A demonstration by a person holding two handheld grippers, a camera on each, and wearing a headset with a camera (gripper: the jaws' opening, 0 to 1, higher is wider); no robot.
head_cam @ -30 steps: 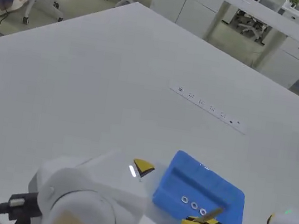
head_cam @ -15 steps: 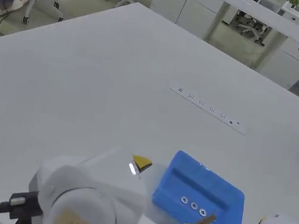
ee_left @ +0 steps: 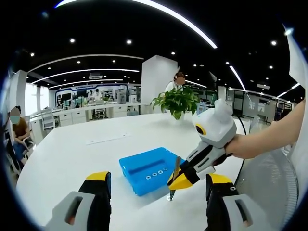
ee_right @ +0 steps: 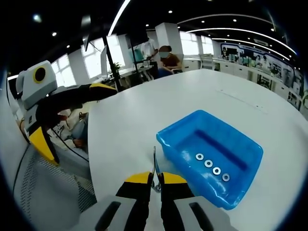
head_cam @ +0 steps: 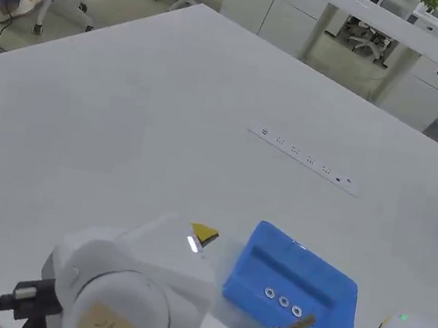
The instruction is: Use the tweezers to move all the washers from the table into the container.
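Head view: container (head_cam: pixel 303 263) with washers (head_cam: pixel 283 301) lined up inside. Left gripper view: left gripper (ee_left: pixel 159 177) spread wide, empty, parked aside. Right gripper view: right gripper (ee_right: pixel 154 179) clamped on tweezers (ee_right: pixel 154 161), tips down at table (ee_right: pixel 125 120) beside container, likely for another pickup.

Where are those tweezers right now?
The tweezers are clamped in the right tongs. In the right gripper view they sit over the white table, just beside the left rim of the blue container.
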